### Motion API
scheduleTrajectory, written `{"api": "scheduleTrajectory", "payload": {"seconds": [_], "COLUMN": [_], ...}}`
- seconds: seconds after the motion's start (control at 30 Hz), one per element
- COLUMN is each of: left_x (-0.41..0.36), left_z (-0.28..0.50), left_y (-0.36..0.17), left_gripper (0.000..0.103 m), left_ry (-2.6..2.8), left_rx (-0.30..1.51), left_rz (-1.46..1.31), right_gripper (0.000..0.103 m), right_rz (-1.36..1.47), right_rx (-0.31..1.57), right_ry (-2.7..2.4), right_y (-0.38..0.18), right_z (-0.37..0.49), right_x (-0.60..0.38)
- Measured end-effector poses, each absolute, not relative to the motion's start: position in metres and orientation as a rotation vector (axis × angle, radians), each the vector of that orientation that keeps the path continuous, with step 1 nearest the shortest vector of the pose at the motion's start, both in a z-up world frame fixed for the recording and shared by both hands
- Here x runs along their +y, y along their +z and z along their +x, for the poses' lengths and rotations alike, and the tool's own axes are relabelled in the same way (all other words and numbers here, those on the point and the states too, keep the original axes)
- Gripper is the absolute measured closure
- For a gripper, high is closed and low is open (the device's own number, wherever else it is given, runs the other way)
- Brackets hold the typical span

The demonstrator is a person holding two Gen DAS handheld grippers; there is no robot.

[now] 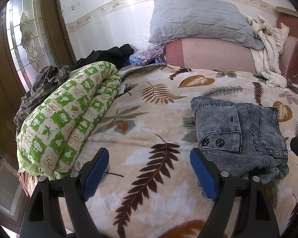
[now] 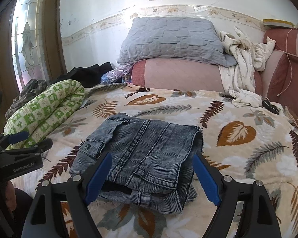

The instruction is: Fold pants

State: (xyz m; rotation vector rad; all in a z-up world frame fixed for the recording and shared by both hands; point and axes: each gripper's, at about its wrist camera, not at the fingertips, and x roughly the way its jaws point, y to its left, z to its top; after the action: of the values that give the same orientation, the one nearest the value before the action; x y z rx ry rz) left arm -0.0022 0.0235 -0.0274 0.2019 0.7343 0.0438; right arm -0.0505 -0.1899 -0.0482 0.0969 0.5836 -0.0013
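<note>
Right up close: right gripper (image 2: 151,176), black frame w/ blue pads, jaws spread wide, hovering over the near edge of the bundle, gripping nothing. Now biggest to smallest. Cream fleece blanket w/ brown and grey leaf print (image 2: 238,158) covers the whole bed. Far end, grey quilted pillow (image 2: 168,37) on a pink bolster. Left side, rolled green-and-white checked quilt (image 1: 69,115). Centre of the blanket: the washed grey-blue denim pants (image 2: 145,154), folded into a compact stack, pocket flap w/ dark buttons on top, layers a bit uneven at the near edge. Left gripper (image 1: 149,176), also spread, empty, over bare blanket just left of the pants. Looks like the folding's basically done, approx. final step. Next move prob. just a tidy: press or square up the loose lower layers, no fresh grab needed.
</note>
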Motion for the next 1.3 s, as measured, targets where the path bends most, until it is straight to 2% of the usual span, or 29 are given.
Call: {"api": "scheduleTrajectory", "payload": {"seconds": [1.3], "left_x": [0.021], "left_z": [0.012], "left_y": [-0.043], "left_gripper": [0.019], "left_ry": [0.000], "left_rx": [0.804], "left_rz": [0.169], "right_gripper": [0.017], "right_rz": [0.032], "right_rx": [0.604], "right_ry": [0.041], "right_y": [-0.054], "right_z": [-0.028], "right_x": [-0.172]}}
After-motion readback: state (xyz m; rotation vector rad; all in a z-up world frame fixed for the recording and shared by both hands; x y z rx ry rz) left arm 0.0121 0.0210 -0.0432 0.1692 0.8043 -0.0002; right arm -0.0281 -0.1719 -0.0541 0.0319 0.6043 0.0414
